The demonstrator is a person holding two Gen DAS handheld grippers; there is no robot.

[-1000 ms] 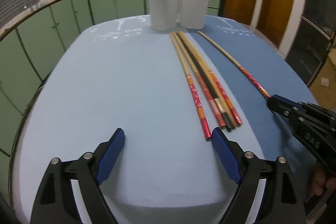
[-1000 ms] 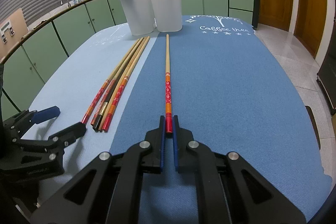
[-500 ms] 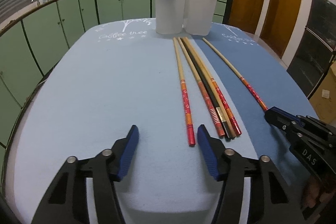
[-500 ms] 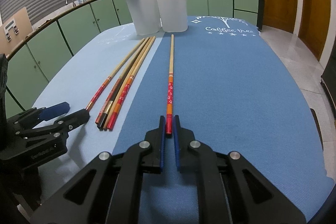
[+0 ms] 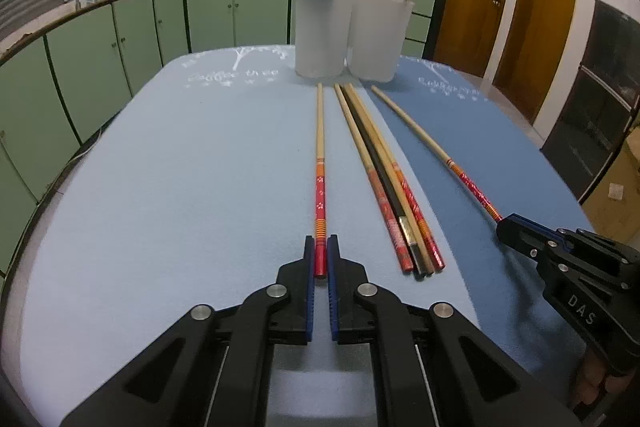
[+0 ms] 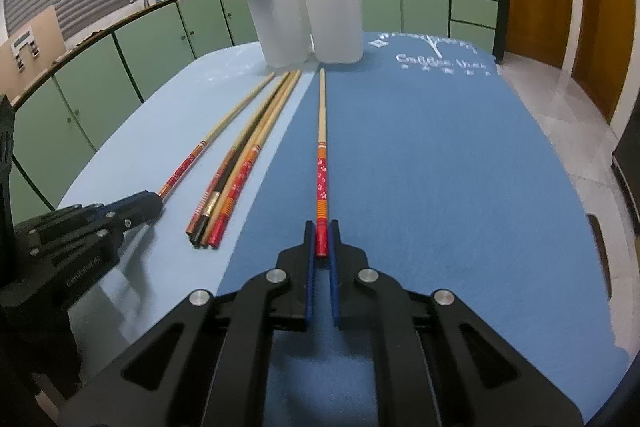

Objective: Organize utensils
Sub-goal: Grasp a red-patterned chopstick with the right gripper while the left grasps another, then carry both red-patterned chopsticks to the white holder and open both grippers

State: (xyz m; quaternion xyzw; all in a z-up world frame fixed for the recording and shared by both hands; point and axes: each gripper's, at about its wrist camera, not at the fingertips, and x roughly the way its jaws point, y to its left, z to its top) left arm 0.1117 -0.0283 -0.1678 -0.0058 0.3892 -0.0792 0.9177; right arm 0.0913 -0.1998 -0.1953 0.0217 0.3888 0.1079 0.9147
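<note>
We see both hand-held grippers closed on chopsticks that lie flat on the counter (image 5: 160,187). The left hand-held gripper (image 5: 320,259) pinches the red end of a chopstick (image 5: 320,163) between its blue pads (image 5: 308,291), with the pale wooden shaft running straight ahead toward the two white cups. In the right wrist view the left hand-held gripper (image 6: 154,201) appears at the left edge, its tip closed over the red end of that same stick.

The right hand-held gripper (image 6: 322,241) clamps the red end of another chopstick (image 6: 321,147), which lies alone on the darker blue half of the cloth (image 6: 440,167), pointing at the right cup (image 6: 334,19). From the left wrist view we see this gripper (image 5: 505,223) at the right edge, with its chopstick (image 5: 424,143) slanting away toward the cups.

Between the two held sticks lies a bundle (image 5: 384,171) of four chopsticks, touching side by side: three pale with red ends and one black. Their decorated ends point toward us, near the grippers, and their thin ends nearly reach the cups.

The left cup (image 5: 320,31) holds a dark stick leaning left; the right cup (image 5: 378,35) holds a pale stick leaning right. The cups stand touching at the far edge of the counter. Green cabinets (image 5: 100,39) curve behind.
</note>
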